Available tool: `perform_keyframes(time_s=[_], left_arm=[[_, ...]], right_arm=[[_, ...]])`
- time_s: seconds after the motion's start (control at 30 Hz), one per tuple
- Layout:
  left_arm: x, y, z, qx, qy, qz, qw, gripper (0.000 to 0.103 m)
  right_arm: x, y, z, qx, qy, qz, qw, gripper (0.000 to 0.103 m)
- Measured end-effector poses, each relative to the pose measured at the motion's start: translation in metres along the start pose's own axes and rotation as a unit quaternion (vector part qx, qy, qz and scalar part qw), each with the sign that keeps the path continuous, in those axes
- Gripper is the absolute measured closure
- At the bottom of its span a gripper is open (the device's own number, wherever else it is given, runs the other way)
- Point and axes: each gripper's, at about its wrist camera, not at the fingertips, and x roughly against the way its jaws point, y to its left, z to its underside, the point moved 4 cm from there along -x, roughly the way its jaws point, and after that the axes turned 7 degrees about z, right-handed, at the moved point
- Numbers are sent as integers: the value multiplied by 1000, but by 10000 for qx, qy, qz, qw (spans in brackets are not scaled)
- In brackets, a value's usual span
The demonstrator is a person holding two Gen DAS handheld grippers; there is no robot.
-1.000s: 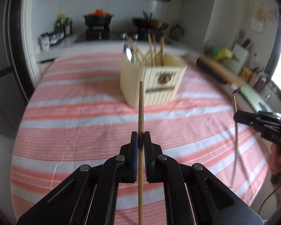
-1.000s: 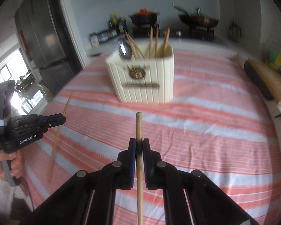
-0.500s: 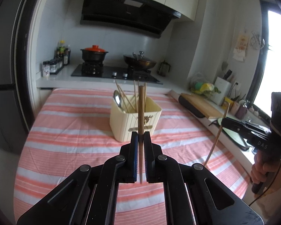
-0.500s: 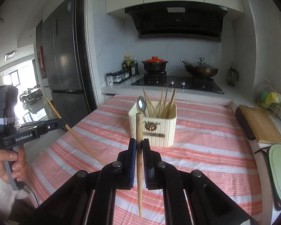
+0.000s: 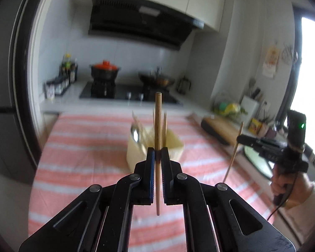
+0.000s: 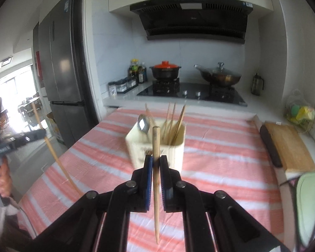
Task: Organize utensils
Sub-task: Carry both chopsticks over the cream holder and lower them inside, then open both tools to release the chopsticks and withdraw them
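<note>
My left gripper (image 5: 158, 153) is shut on a wooden chopstick (image 5: 158, 124) that stands upright, thick end up. My right gripper (image 6: 155, 160) is shut on a second wooden chopstick (image 6: 156, 142), also upright. Both hang in the air above the striped table, short of a cream utensil holder (image 6: 176, 153) (image 5: 132, 157). The holder has several chopsticks and a metal spoon (image 6: 143, 124) in it. In the left wrist view the right gripper (image 5: 240, 139) shows at the right with its chopstick (image 5: 233, 157) slanting down. In the right wrist view the left gripper (image 6: 42, 134) shows at the left with its chopstick (image 6: 58, 161).
The table wears a pink and white striped cloth (image 6: 220, 138). A wooden cutting board (image 6: 287, 145) and a pale green tray (image 6: 310, 205) lie along the right edge. Behind the table are a stove (image 6: 191, 92) with two pots, a spice rack (image 6: 124, 84) and a fridge (image 6: 61, 79).
Both grippers rose from just above the cloth and tilted up, each still shut on its chopstick. The holder now sits lower in both views and the stove and hood came into sight.
</note>
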Motion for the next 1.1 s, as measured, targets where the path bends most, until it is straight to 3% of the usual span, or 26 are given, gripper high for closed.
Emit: perform_keyframes(time_s=[0.23,0.37,0.43,0.67,0.8,0.93,0.97,1.03,1.1], left_arm=[[-45,-1,-88,-262,-716,-327,9966,99],[-103,7,-102,-271,-590,-476,9968,99],[-128,12,-97,-240,-414,-507,9976,99],[-204,41,-52,-10,530,-560,9970,99],[-231,59,-31,192,948,-627,9933,99],[-251,71,-15,281,1304,-708,9885,97],[-252,72,-13,272,1348,-778,9874,94],[-247,73,-11,296,1359,-848,9866,58],[-228,71,-17,261,1145,-872,9892,39]], right_arm=[[-13,-4,-96,-35,-1009,98,9948,96],[-37,-2,-133,-241,-1454,30,9891,96],[-55,-3,-139,-412,-1466,-38,9883,96],[-137,-5,-121,-580,-952,-256,9934,96],[-204,5,-88,-587,-39,-648,9962,96],[-241,12,-66,-489,531,-688,9950,95],[-249,14,-62,-469,676,-739,9939,93],[-257,15,-57,-450,860,-701,9928,88],[-248,11,-63,-471,728,-561,9946,52]])
